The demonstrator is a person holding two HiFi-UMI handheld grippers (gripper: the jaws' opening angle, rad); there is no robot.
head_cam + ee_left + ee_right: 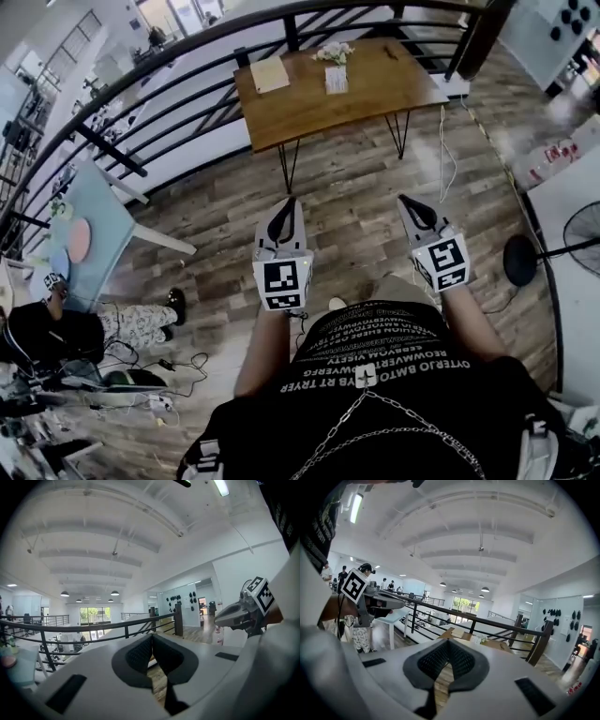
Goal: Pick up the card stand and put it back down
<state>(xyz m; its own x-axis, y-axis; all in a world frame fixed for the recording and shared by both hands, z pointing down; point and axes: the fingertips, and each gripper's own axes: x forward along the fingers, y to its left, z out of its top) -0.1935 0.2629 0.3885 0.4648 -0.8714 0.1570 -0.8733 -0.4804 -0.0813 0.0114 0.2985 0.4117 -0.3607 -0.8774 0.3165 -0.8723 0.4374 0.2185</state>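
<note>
Both grippers are held close to the person's body over the wooden floor (356, 216). The left gripper (286, 202) has its jaws closed with nothing between them, and so does the right gripper (406, 201). The card stand (336, 80) stands on the wooden counter (375, 98), at about 12 o'clock from both pairs of jaws and well apart from them. A tan pad (270, 74) lies at the stand's 9 o'clock and white flowers (335, 52) at its 12 o'clock.
</note>
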